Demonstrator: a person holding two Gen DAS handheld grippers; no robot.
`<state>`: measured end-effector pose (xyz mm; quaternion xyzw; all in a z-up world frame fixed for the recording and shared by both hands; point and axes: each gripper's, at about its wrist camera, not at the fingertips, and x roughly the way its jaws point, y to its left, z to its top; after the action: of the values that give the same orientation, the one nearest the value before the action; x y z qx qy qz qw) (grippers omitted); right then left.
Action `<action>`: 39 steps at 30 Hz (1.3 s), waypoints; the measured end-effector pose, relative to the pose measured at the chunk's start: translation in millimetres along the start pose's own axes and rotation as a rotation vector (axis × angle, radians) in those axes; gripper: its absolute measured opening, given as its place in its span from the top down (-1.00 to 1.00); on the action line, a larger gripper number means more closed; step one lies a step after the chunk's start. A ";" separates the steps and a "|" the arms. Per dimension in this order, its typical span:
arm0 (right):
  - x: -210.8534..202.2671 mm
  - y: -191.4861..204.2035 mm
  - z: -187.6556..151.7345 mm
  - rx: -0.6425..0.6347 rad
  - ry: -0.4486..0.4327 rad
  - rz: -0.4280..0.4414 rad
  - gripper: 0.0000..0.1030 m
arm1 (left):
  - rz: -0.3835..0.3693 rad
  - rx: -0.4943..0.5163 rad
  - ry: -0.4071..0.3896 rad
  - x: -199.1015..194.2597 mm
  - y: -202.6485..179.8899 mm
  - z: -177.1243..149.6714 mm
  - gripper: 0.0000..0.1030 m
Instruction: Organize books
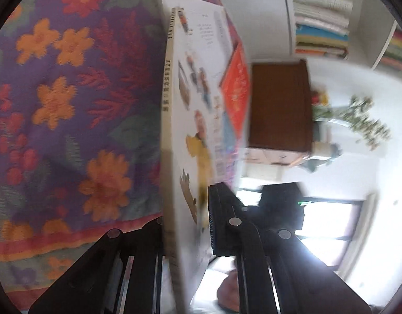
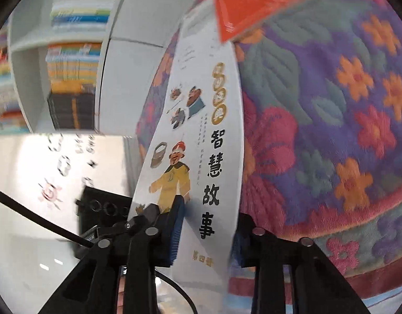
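Observation:
A white illustrated book (image 1: 190,110) with cartoon figures and black Chinese title characters is held on edge above the flowered cloth. My left gripper (image 1: 185,225) is shut on its near edge, one finger on each cover. My right gripper (image 2: 203,230) is shut on the same white book (image 2: 201,136) from the other end, its blue pad on the front cover. A red-orange book (image 1: 236,89) lies on the cloth beyond the white one; it also shows at the top of the right wrist view (image 2: 243,0).
A purple cloth with orange and red flowers (image 1: 70,91) covers the surface (image 2: 331,104). A white bookshelf with stacked books (image 1: 321,15) stands behind (image 2: 75,52). A brown box (image 1: 279,104) and a plant (image 1: 363,120) are farther back.

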<state>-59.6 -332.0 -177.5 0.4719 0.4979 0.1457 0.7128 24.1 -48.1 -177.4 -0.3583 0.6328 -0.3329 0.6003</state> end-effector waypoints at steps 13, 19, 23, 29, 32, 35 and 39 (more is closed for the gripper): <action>26.8 102.3 -55.5 -0.572 -0.025 -0.418 0.47 | 0.334 0.349 -0.011 -31.4 -34.2 -26.1 0.67; 30.7 130.6 -72.9 -0.627 -0.048 -0.415 0.47 | 0.345 0.415 -0.045 -64.1 -44.3 -31.5 0.64; 32.8 151.7 -82.1 -0.645 -0.063 -0.410 0.47 | 0.291 0.412 -0.074 -94.1 -44.0 -29.1 0.63; 38.9 201.4 -94.1 -0.702 -0.113 -0.385 0.47 | 0.257 0.439 -0.156 -145.0 -55.3 -26.2 0.63; 49.3 227.5 -93.8 -0.734 -0.123 -0.353 0.47 | 0.269 0.462 -0.216 -178.3 -58.2 -21.1 0.63; 70.3 257.2 -94.3 -0.782 -0.129 -0.317 0.46 | 0.279 0.455 -0.285 -216.6 -50.6 -14.8 0.63; 114.0 294.7 -96.4 -0.838 -0.100 -0.267 0.44 | 0.315 0.423 -0.363 -257.4 -30.3 -5.3 0.63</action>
<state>-11.3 -53.0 -7.4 0.0803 0.4173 0.2187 0.8784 26.2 155.6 -17.1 -0.1766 0.4797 -0.2905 0.8089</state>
